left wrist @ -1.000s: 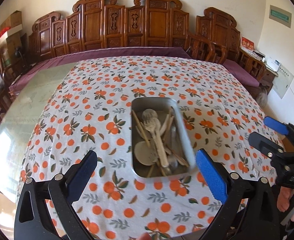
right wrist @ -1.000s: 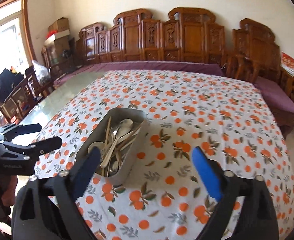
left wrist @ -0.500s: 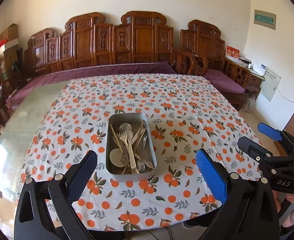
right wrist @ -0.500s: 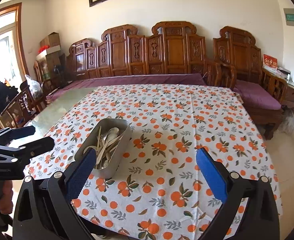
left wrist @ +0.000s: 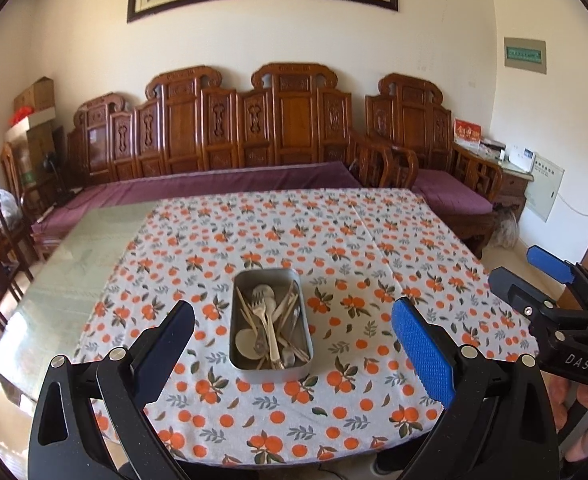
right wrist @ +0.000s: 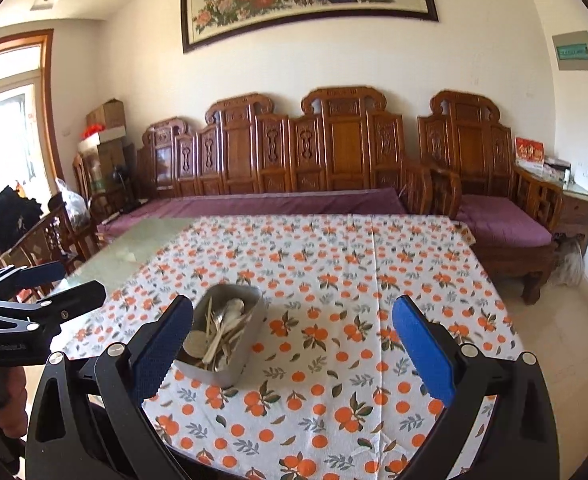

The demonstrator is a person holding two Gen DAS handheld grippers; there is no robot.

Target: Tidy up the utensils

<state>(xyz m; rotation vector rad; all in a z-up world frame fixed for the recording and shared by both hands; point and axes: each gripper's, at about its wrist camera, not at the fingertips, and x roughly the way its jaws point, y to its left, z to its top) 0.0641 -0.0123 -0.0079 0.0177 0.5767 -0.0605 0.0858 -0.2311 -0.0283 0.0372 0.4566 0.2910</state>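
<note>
A metal tray sits on the orange-patterned tablecloth near the table's front edge. It holds several utensils: a fork, spoons and chopsticks. The tray also shows in the right wrist view. My left gripper is open and empty, held back from the table with the tray between its fingers in view. My right gripper is open and empty, to the right of the tray; it also shows in the left wrist view. The left gripper shows at the left edge of the right wrist view.
The table's left part is bare glass. A carved wooden bench with purple cushions runs behind the table. Wooden chairs stand at the left. A side cabinet stands at the right wall.
Both grippers have pulled back and up from the table, so the tray looks smaller and farther. Both stay open and empty. The tray has not moved.
</note>
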